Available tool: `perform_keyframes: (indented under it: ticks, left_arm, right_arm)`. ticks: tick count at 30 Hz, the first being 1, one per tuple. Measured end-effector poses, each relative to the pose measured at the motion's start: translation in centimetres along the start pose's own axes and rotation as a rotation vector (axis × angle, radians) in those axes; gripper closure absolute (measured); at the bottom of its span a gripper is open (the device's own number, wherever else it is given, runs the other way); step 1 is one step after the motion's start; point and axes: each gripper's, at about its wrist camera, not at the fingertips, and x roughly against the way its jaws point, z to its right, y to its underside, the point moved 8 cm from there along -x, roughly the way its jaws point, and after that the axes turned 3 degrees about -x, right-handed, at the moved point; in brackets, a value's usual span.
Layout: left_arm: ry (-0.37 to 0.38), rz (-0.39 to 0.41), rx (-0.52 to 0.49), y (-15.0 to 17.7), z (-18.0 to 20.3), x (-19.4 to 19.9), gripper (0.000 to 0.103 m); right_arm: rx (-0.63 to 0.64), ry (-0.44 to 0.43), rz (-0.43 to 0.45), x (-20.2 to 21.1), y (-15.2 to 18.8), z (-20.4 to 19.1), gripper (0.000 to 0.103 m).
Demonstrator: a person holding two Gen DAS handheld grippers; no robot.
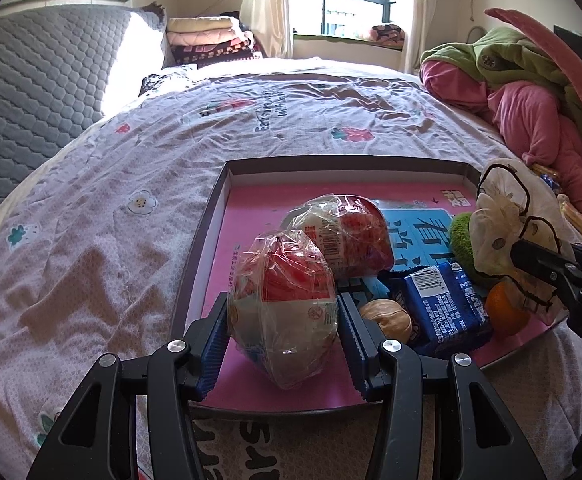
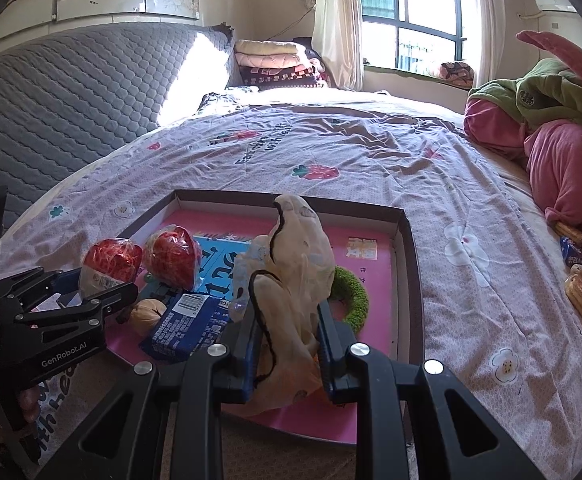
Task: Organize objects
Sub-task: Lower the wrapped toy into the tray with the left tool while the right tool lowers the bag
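Wrapped snack (image 1: 285,304) pinched in left claw (image 1: 283,344), over pink tray (image 1: 247,208)

Black fingers (image 1: 211,344), blue ribbed pads (image 1: 353,344), silver screws.

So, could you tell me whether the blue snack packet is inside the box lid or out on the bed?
Inside. The blue snack packet lies on the box lid's pink floor beside the walnut, within the raised rim.
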Motion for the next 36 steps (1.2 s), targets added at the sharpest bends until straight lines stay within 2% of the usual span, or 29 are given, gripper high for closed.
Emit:
perform_keyframes:
  ticks: [6, 10, 19, 28, 36]
  left_arm:
    - [0.000, 0.001, -0.008, 0.2, 0.4, 0.1, 0.050]
    - [-0.004, -0.002, -0.001, 0.5, 0.3, 0.1, 0.050]
    - [-0.007, -0.013, 0.001, 0.8, 0.3, -0.4, 0.050]
    - [-0.005, -0.011, 0.005, 0.7, 0.4, -0.4, 0.050]
    - [-0.001, -0.006, 0.007, 0.5, 0.3, -0.2, 0.050]
  right_arm:
    - [-0.025, -0.004, -0.010, -0.2, 0.1, 0.5, 0.077]
    - [-0.021, 0.006, -0.015, -0.2, 0.2, 0.4, 0.066]
    - [-0.031, 0.040, -0.027, -0.1, 0.6, 1.1, 0.053]
    - [-0.013, 0.093, -0.013, 1.0, 0.5, 2.0, 0.046]
    - [-0.014, 0.094, 0.017, 2.2, -0.2, 2.3, 0.039]
